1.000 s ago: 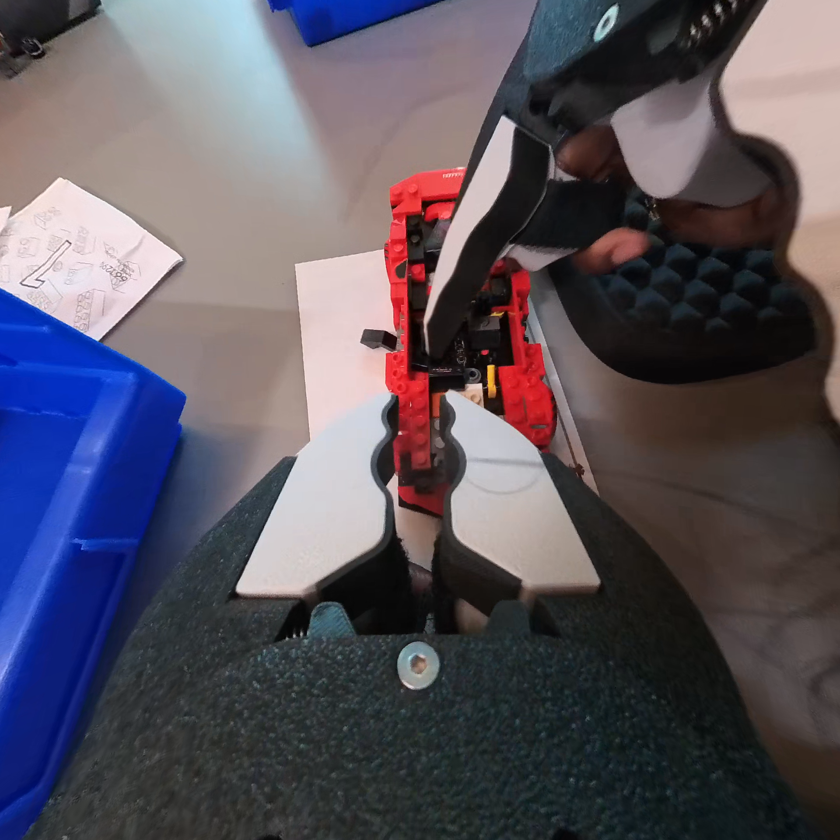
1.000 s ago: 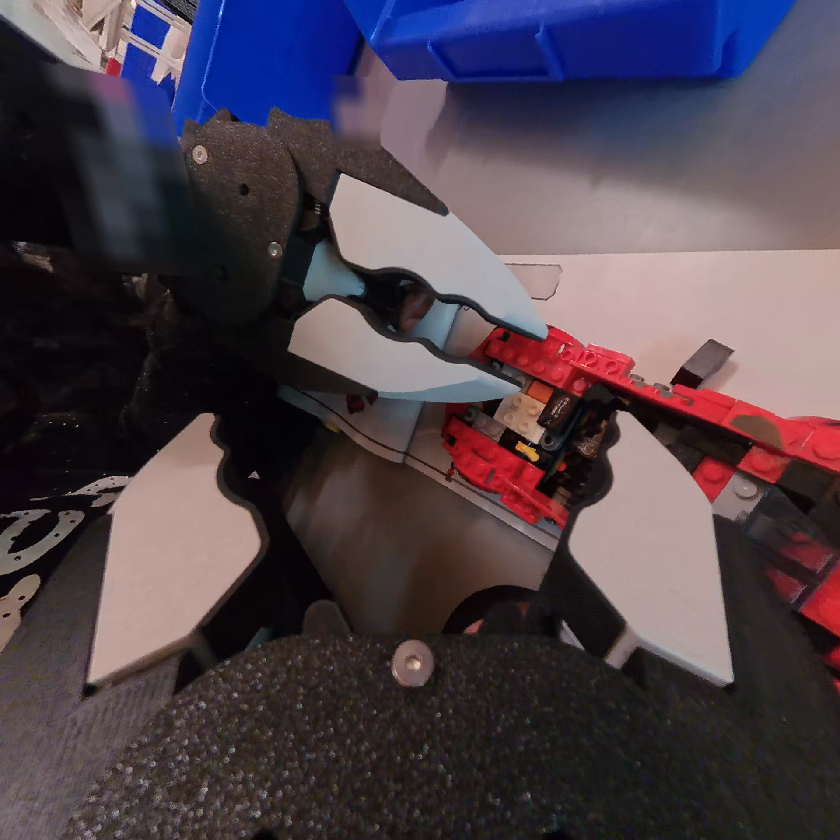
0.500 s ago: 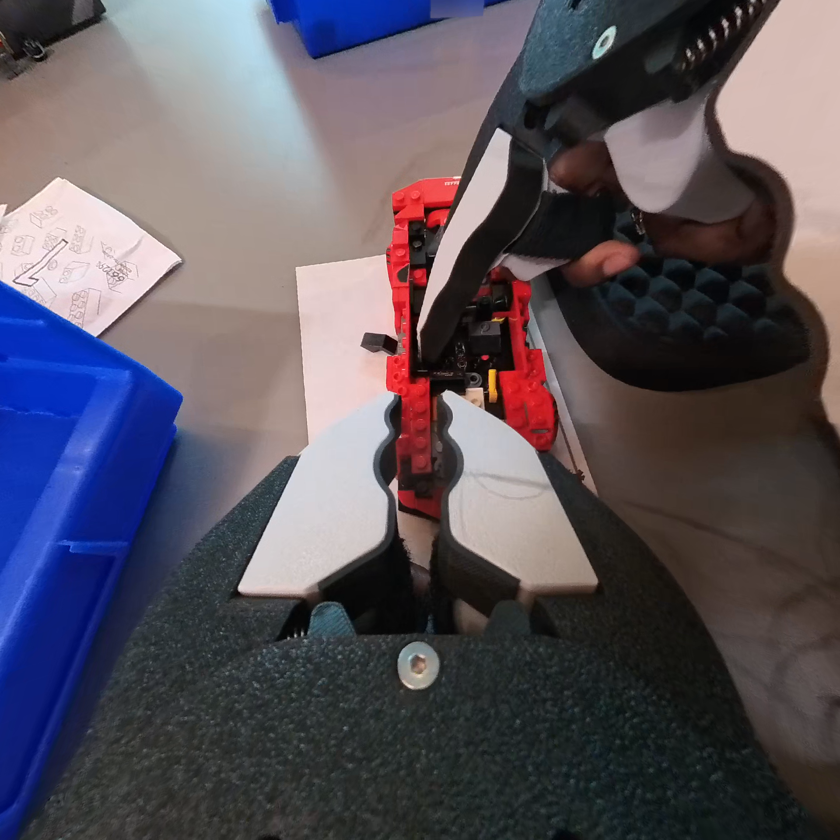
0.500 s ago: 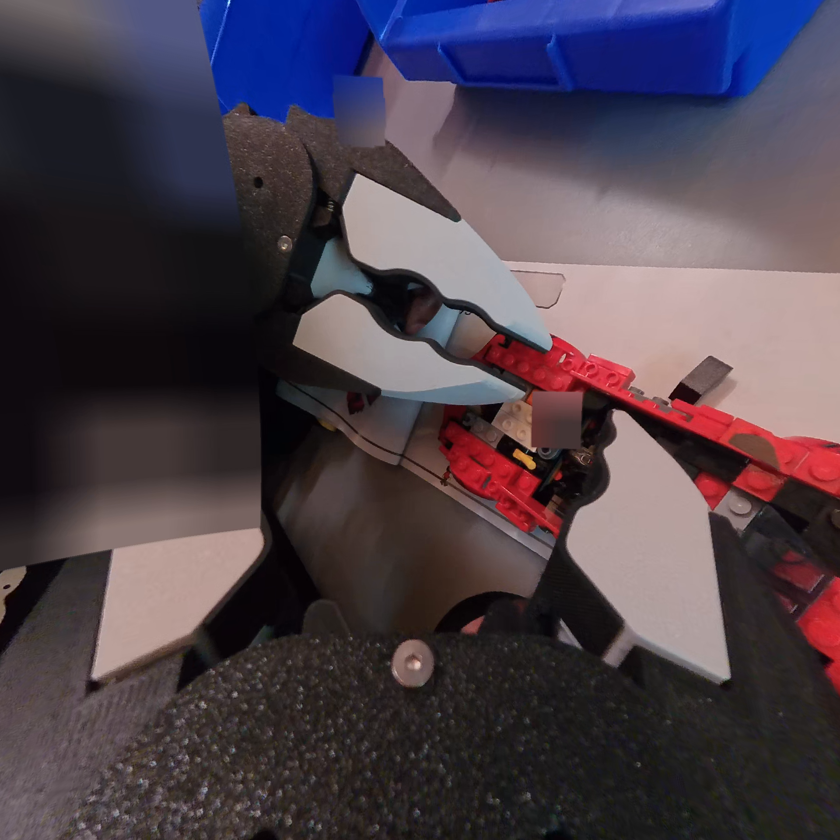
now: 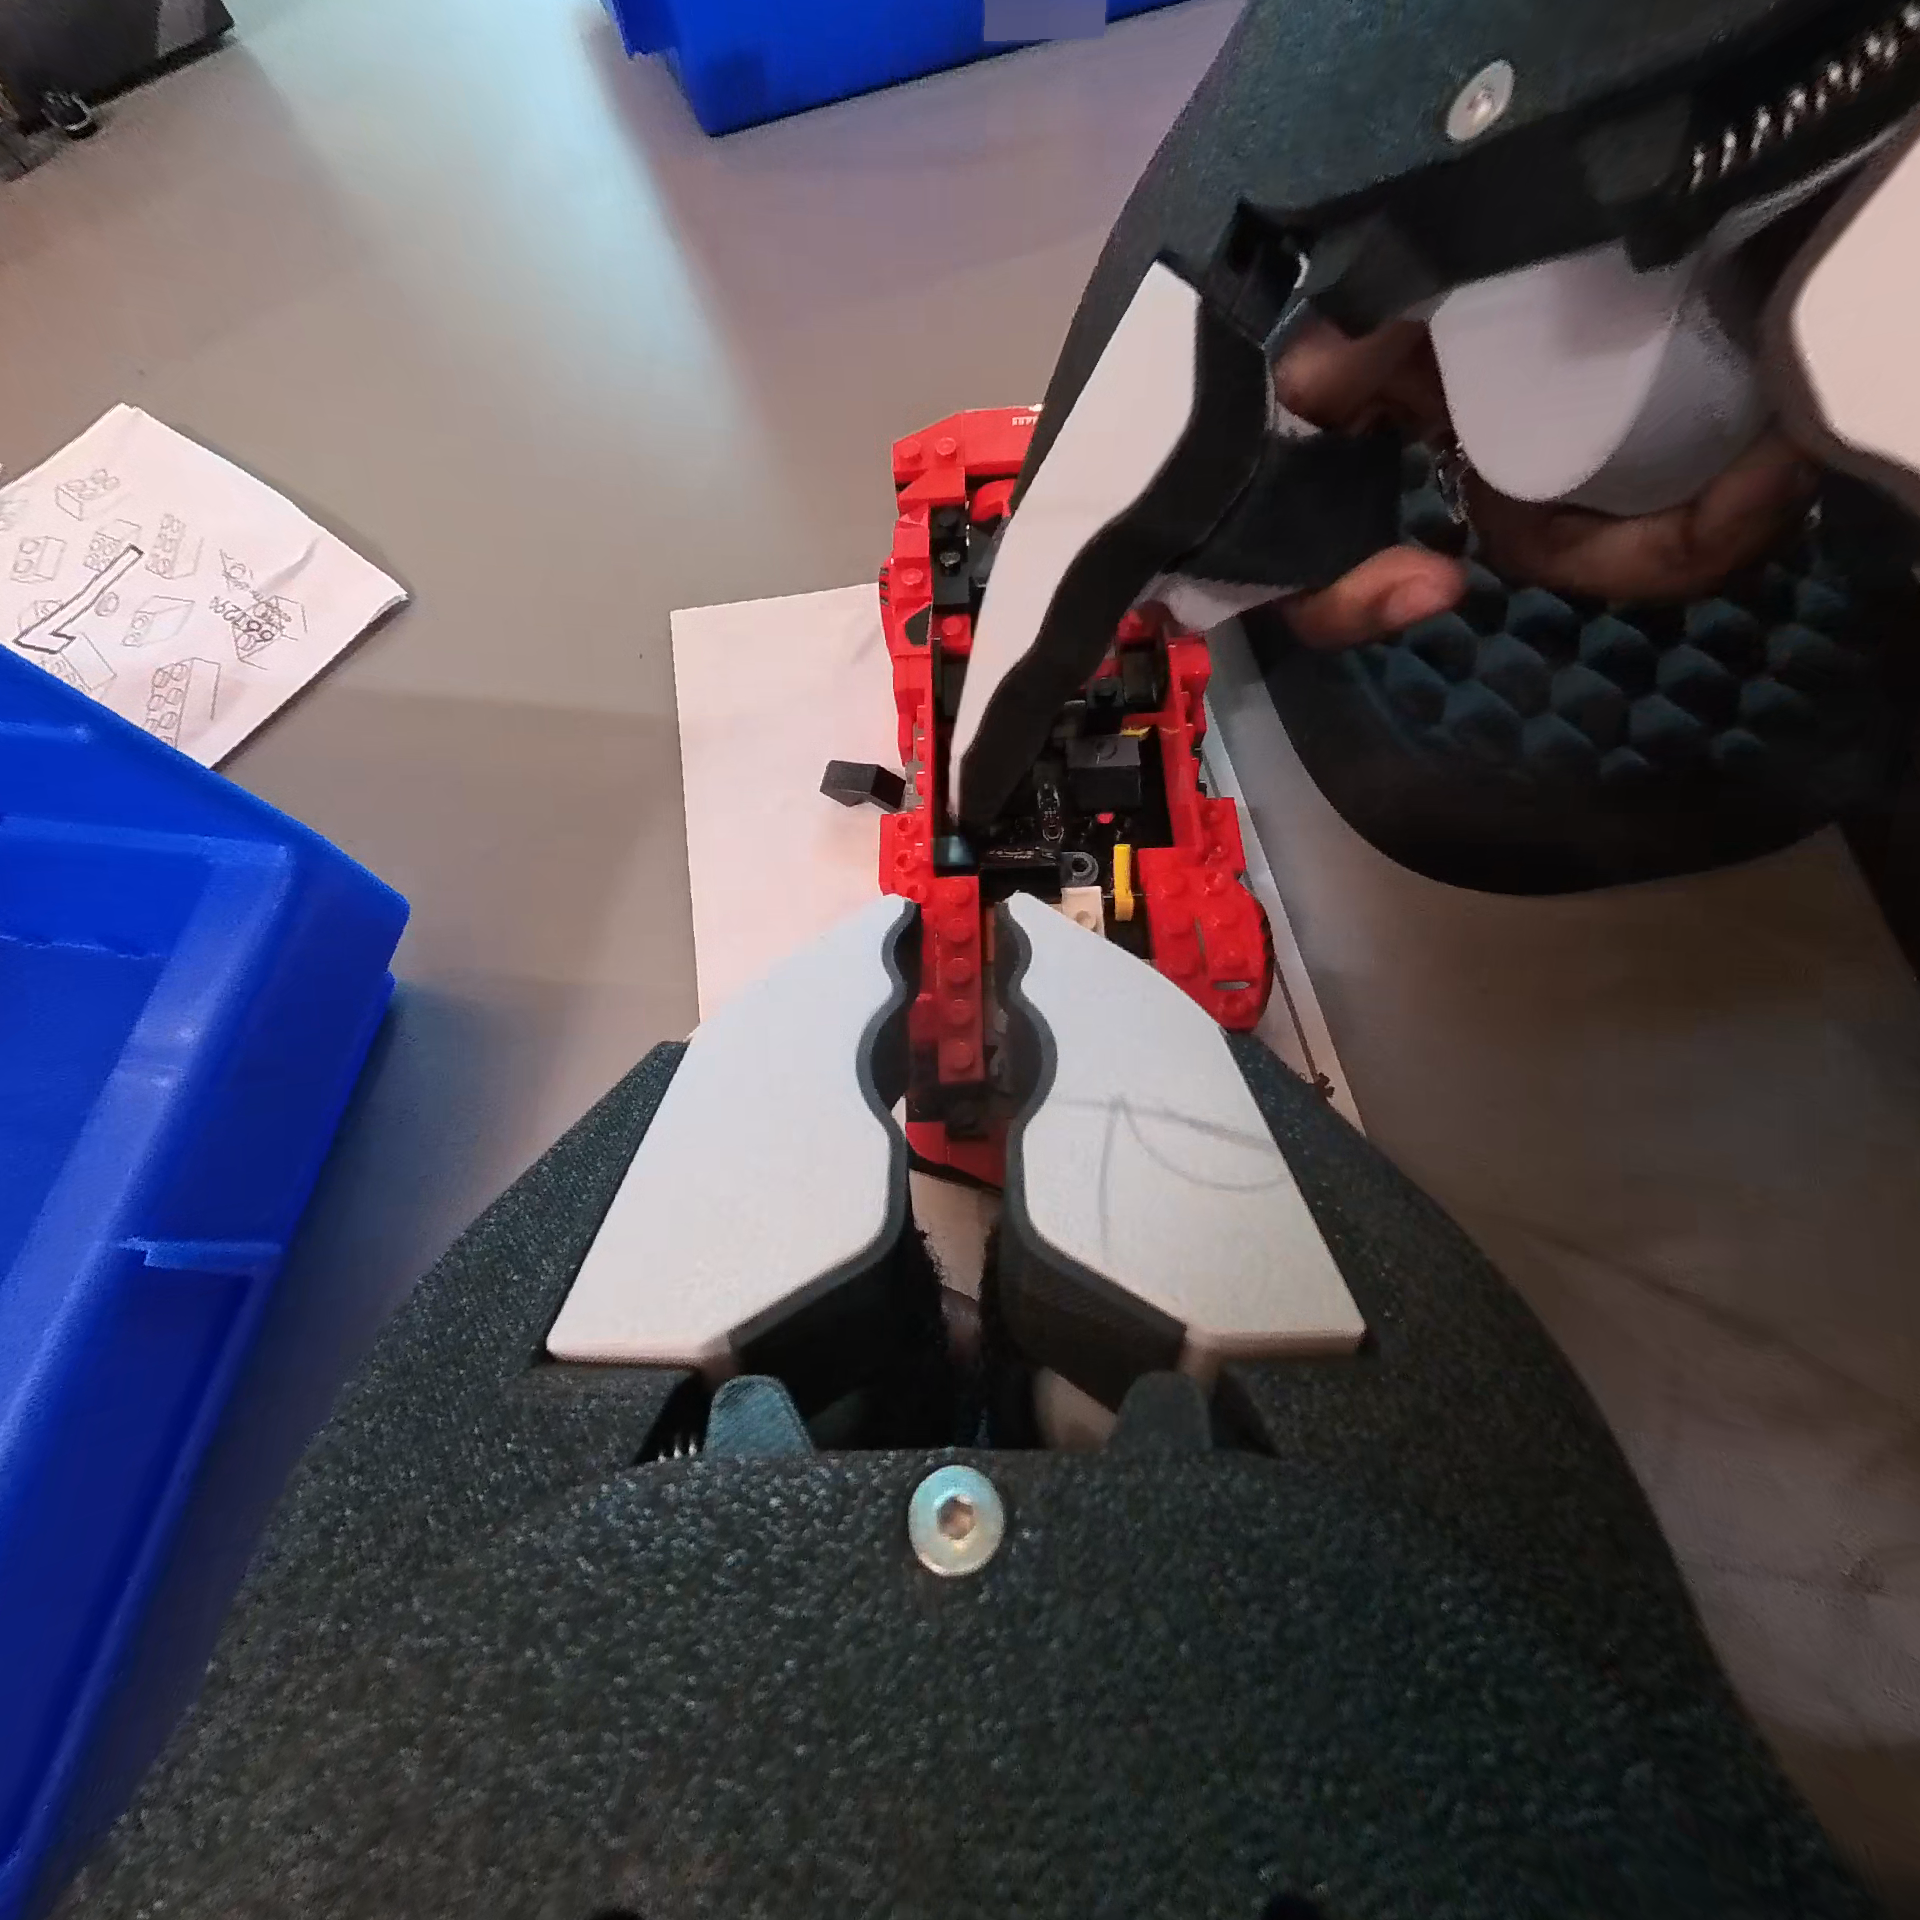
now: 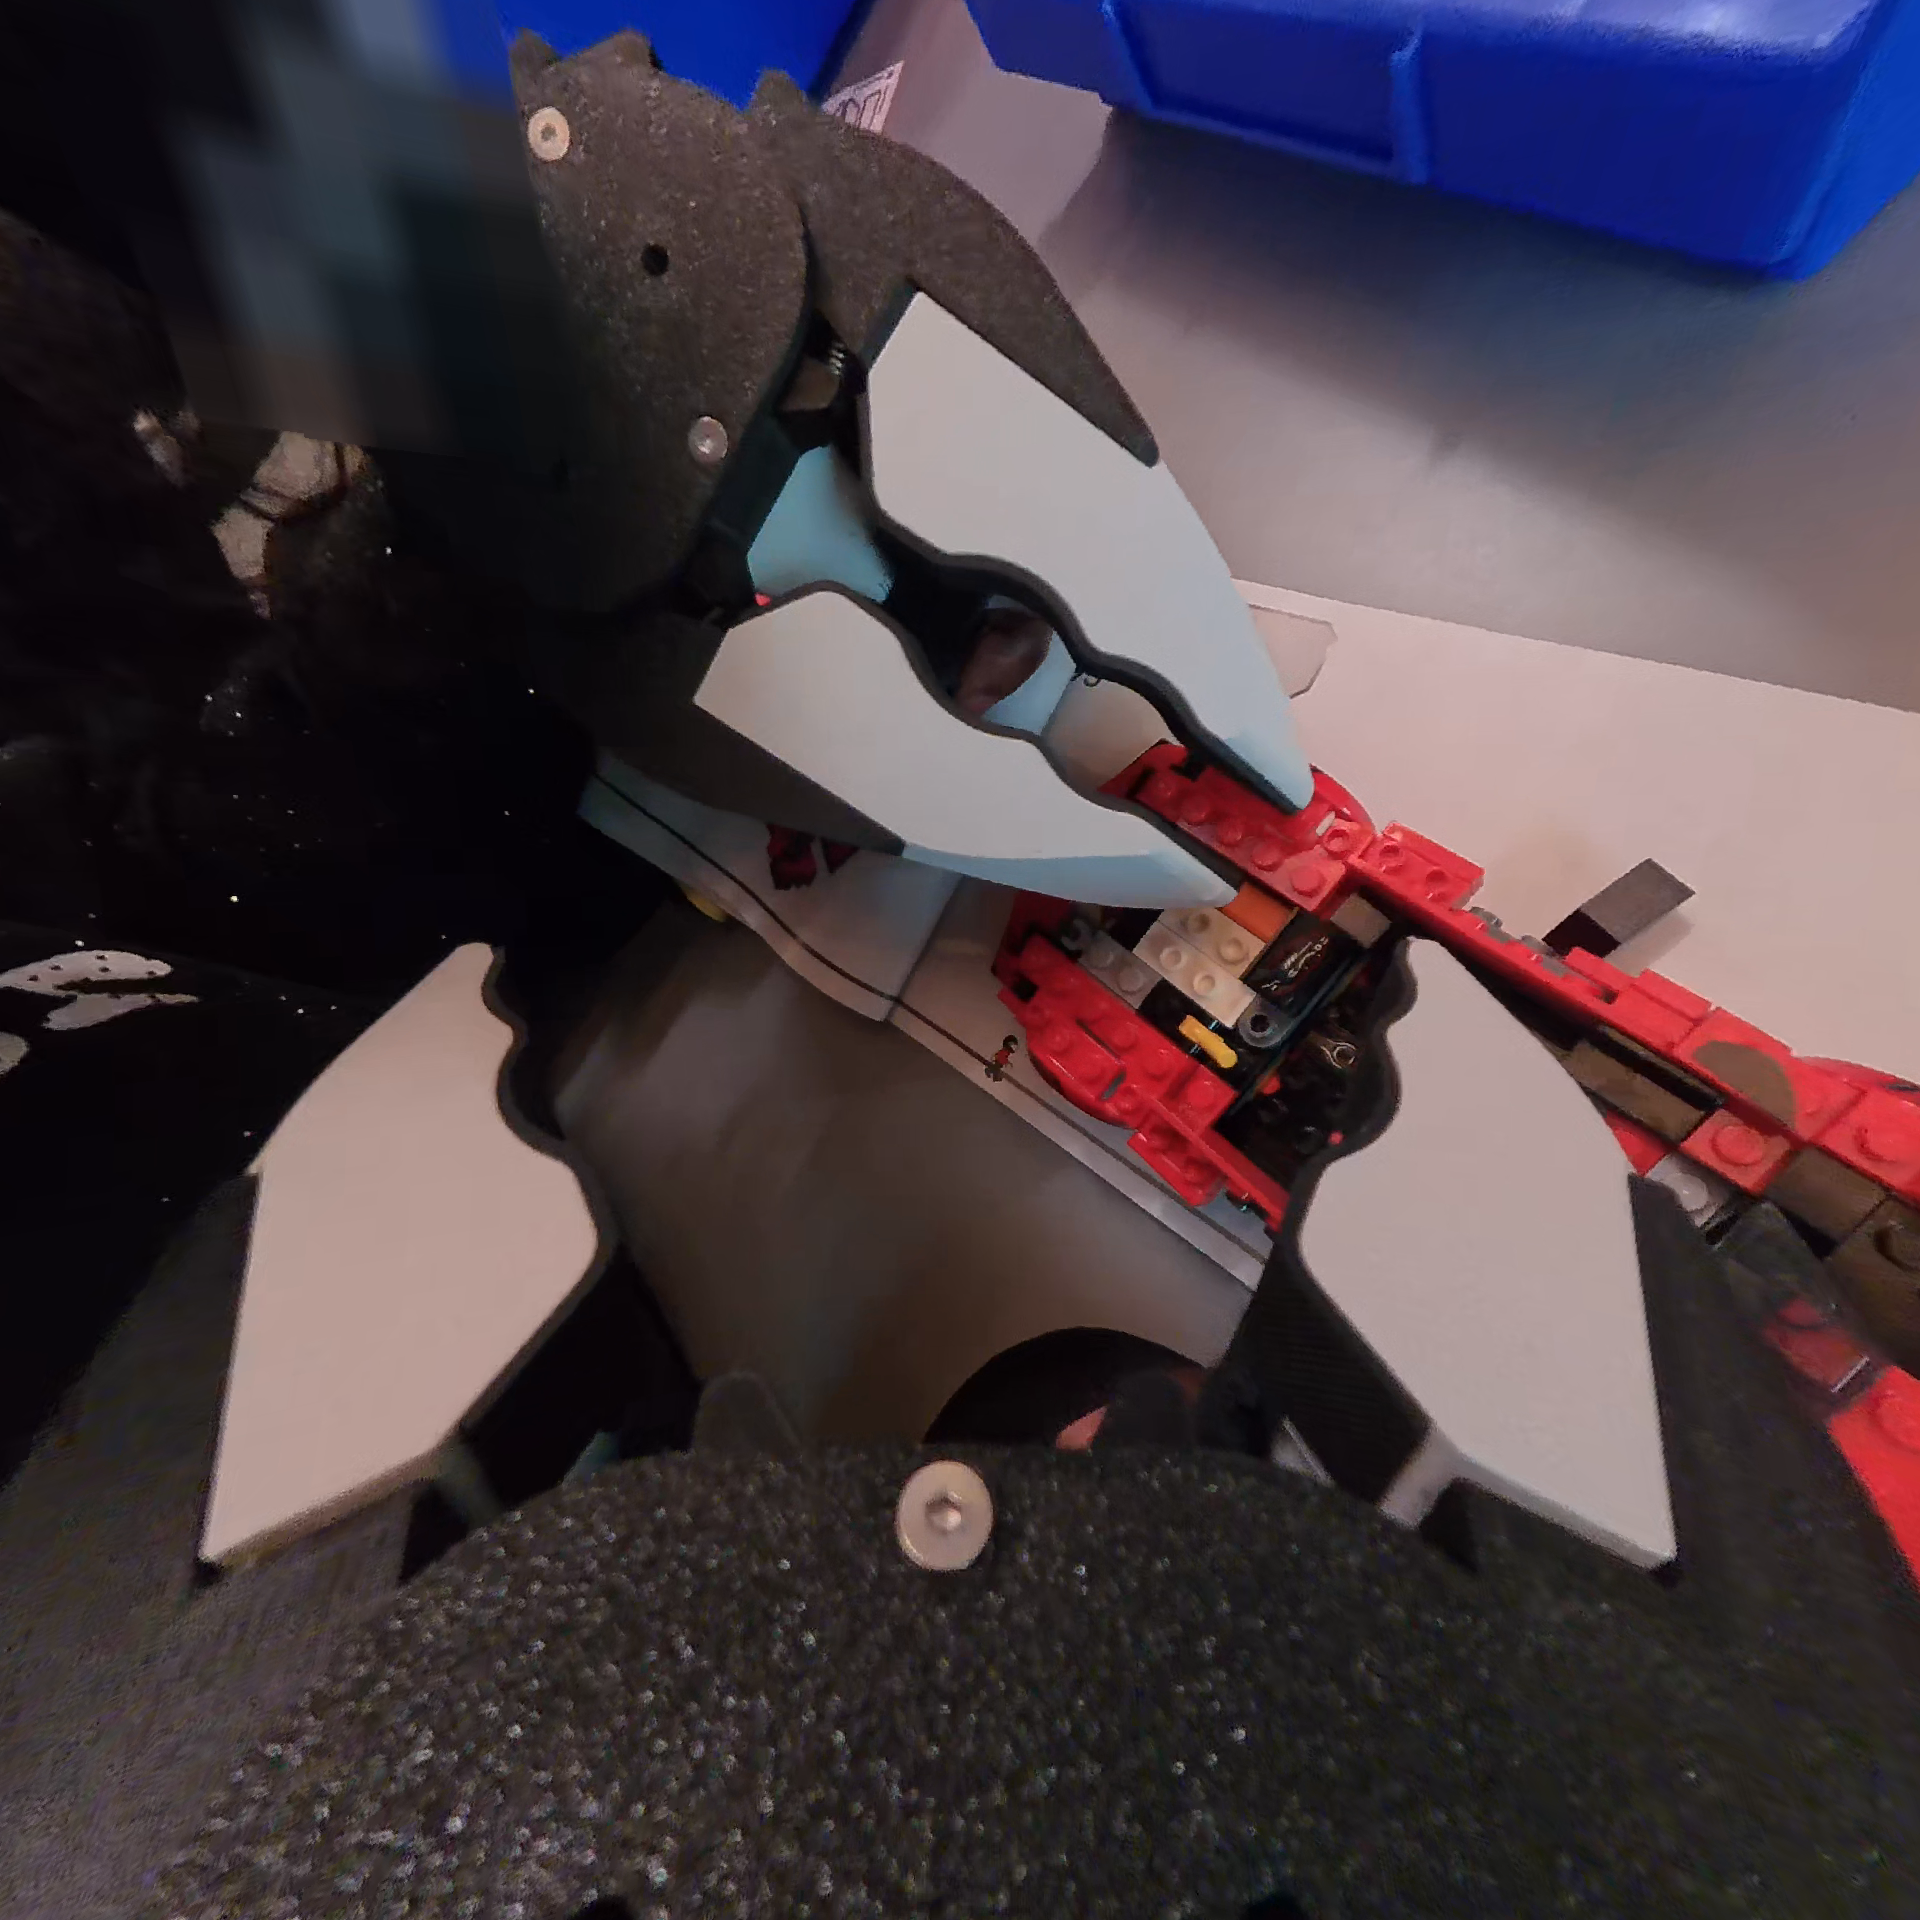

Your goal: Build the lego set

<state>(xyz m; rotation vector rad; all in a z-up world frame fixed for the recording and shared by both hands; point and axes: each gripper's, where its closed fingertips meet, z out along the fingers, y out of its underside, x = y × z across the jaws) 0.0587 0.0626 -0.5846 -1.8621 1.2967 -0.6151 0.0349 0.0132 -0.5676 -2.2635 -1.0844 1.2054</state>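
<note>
A partly built red lego car [image 5: 1184, 904] lies on a white sheet [image 5: 769, 748]. My left gripper [image 5: 958, 914] is shut on the car's red side wall at its near end. My right gripper [image 6: 951, 951] is wide open and empty. One of its fingers [image 5: 1081, 540] reaches down into the car's dark interior, its tip against the inside of the gripped wall. In the right wrist view the car [image 6: 1122, 1049] shows between my fingers, with the left gripper [image 6: 1262, 847] clamped on its red wall. A small black piece [image 5: 862, 784] lies beside the car.
A blue bin [image 5: 135, 1143] stands close on the left and another at the back [image 5: 831, 42]. A printed instruction sheet [image 5: 156, 582] lies on the grey table. A dark foam pad [image 5: 1610, 727] and a person's fingers [image 5: 1371, 597] are right of the car. Blue bins [image 6: 1507, 104] stand beyond the sheet.
The left gripper has kept its hold on the car's side wall. The right gripper's finger tip has slid a little inside the car toward that wall, still open.
</note>
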